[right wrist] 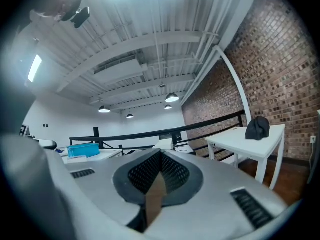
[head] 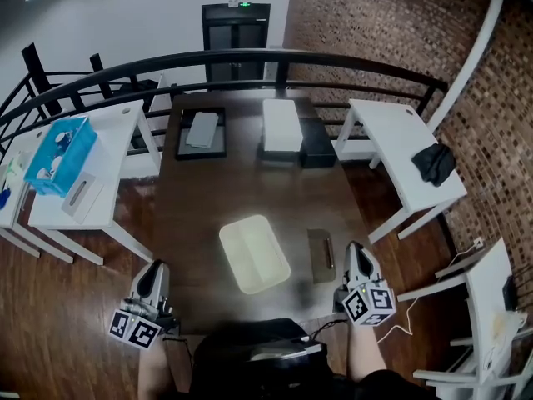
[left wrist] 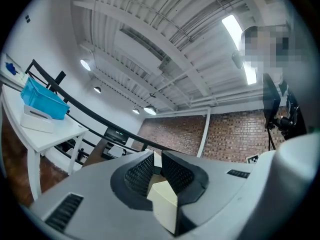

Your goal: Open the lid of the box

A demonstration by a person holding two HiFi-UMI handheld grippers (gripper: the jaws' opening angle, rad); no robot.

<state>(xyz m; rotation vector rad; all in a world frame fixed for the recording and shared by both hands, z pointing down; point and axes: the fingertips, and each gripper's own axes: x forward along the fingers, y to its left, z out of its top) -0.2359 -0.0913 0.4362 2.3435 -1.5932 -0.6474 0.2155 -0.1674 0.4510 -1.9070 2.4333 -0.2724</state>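
Nothing begun; your left gripper (head: 153, 275) is barely parted, empty; right gripper (head: 356, 255) closed; next, reach the box (head: 254, 254) and lift its lid.

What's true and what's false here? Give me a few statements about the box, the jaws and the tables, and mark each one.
1. The cream box lies on the dark table with its lid shut. True.
2. The right gripper is clamped on the box. False: it hangs to the right of the box, apart from it, with its jaws together on nothing.
3. A blue basket stands on the white table at the left. True.
4. The black cloth lies on the dark table. False: it lies on the white table at the right.
5. The flat grey piece lies left of the box. False: it lies to the right of it.
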